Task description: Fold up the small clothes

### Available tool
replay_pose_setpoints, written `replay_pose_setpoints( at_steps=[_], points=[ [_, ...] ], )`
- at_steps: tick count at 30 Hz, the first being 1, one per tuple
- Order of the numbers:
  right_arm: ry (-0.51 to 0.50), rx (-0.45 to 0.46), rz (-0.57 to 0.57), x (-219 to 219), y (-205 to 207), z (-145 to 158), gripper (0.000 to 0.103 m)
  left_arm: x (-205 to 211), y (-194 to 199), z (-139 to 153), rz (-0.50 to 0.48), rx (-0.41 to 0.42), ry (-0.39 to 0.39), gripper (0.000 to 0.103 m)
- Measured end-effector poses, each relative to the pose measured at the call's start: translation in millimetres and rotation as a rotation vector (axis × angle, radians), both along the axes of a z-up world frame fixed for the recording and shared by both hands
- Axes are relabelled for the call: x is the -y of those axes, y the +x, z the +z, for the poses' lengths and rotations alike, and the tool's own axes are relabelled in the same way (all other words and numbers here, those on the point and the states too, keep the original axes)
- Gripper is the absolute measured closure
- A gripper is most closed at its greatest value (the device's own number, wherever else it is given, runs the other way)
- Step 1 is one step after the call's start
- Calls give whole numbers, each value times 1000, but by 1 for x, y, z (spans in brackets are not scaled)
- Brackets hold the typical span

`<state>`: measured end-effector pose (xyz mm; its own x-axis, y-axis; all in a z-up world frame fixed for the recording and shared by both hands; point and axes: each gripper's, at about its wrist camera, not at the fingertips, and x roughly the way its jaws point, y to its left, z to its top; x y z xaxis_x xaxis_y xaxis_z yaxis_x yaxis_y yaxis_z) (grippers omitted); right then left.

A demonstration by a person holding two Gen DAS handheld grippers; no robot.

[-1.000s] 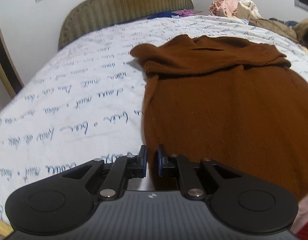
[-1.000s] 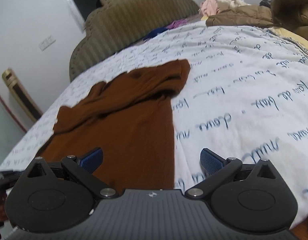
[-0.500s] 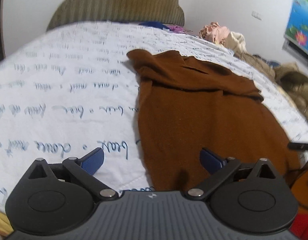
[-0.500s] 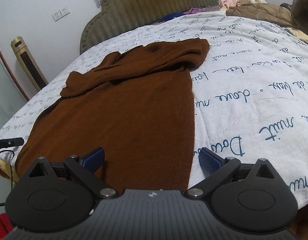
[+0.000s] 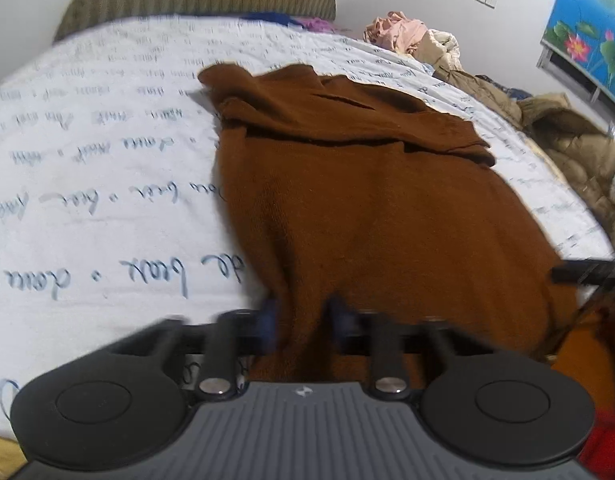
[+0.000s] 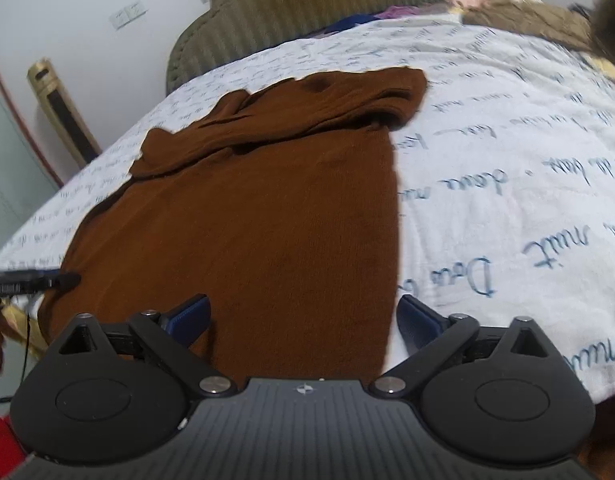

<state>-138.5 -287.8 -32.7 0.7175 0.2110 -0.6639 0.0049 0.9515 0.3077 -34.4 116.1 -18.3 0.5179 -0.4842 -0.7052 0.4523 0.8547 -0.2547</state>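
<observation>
A brown knit sweater lies flat on the white bedspread, its sleeves folded across the far end; it also shows in the right wrist view. My left gripper is at the sweater's near left corner, its blurred jaws narrowed around a raised fold of the hem. My right gripper is open over the sweater's near right edge, the left finger over the cloth and the right finger over the bedspread.
A padded olive headboard stands at the far end. Piled clothes and a tan jacket lie along the bed's right side. A gold floor-standing unit stands by the left wall.
My left gripper went from wide open to nearly closed on the sweater's near left hem. My right gripper stayed open and moved closer to the near right edge.
</observation>
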Motion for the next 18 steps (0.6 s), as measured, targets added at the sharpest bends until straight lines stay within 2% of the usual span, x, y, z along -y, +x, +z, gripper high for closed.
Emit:
replay_pose_setpoints(
  at_steps=[2, 3, 4, 5, 6, 12, 15, 18],
  points=[
    [-64, 4, 63, -15, 0, 2, 39, 1, 3, 3, -6, -31, -20, 92],
    [-70, 1, 77, -19, 1, 3, 44, 2, 3, 5, -9, -35, -17, 93],
    [-60, 1, 85, -20, 1, 4, 59, 4, 2, 7, -14, -35, -15, 93],
    [-31, 0, 95, -16, 2, 6, 79, 5, 1, 11, -21, -32, -18, 94],
    [7, -4, 90, -11, 3, 8, 85, 6, 1, 15, -28, -29, -25, 94],
    [211, 74, 109, 16, 10, 30, 87, 13, 8, 55, -47, 44, -96, 94],
    [242, 144, 107, 23, 21, 48, 87, 19, 22, 70, -27, 75, -121, 94],
    [225, 193, 69, 30, 40, 60, 87, 23, 42, 77, 8, 82, -131, 94]
  ],
)
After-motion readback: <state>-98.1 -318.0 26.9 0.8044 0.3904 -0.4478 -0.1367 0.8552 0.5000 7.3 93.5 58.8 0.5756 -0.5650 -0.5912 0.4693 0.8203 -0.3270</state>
